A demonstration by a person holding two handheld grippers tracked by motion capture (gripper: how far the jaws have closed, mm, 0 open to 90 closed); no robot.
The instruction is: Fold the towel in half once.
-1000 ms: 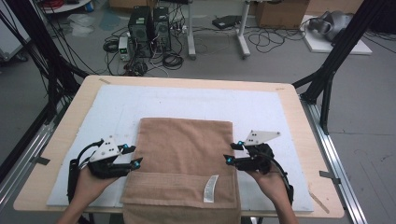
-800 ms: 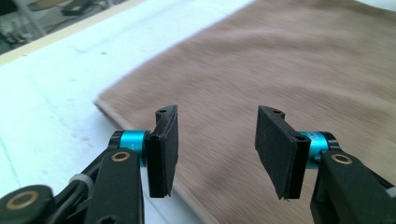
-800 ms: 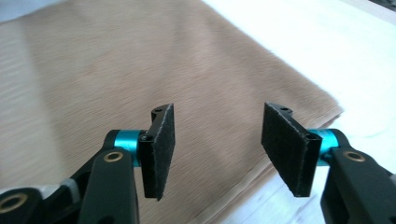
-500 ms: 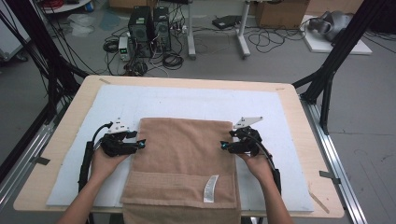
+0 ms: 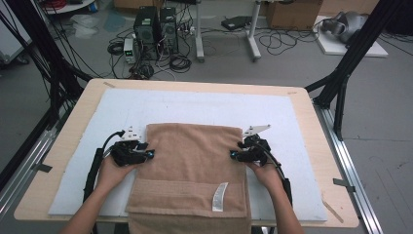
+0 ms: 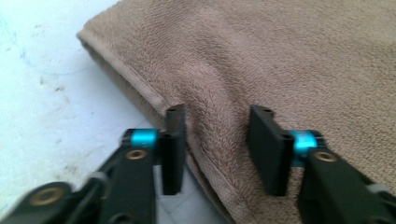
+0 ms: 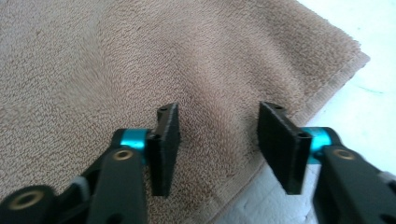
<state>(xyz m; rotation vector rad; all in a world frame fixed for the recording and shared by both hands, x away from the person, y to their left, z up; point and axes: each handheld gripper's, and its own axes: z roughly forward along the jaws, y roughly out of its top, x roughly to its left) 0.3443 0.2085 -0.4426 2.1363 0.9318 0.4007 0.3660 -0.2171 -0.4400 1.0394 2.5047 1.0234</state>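
Observation:
A tan towel point(image 5: 195, 156) lies folded on the white mat point(image 5: 204, 105), its near end hanging over the table's front edge, with a white label point(image 5: 220, 196) near that end. My left gripper point(image 5: 150, 155) is low at the towel's left edge, near its far corner. Its jaws have just been closing and straddle the hem point(image 6: 154, 95), with a ridge of towel point(image 6: 217, 116) between them. My right gripper point(image 5: 234, 156) is at the right edge, its jaws also just closing. They stand apart over the towel point(image 7: 218, 121) beside the hem point(image 7: 327, 93).
The mat covers a wooden table point(image 5: 73, 112) with bare margins on both sides of the towel. Black frame posts point(image 5: 341, 83) rise at the table's far corners. Computer cases point(image 5: 156, 24) and cables sit on the floor beyond.
Both grippers have moved away from the person along the towel's sides, in toward its edges and lower. Their jaws stand narrower over the hems.

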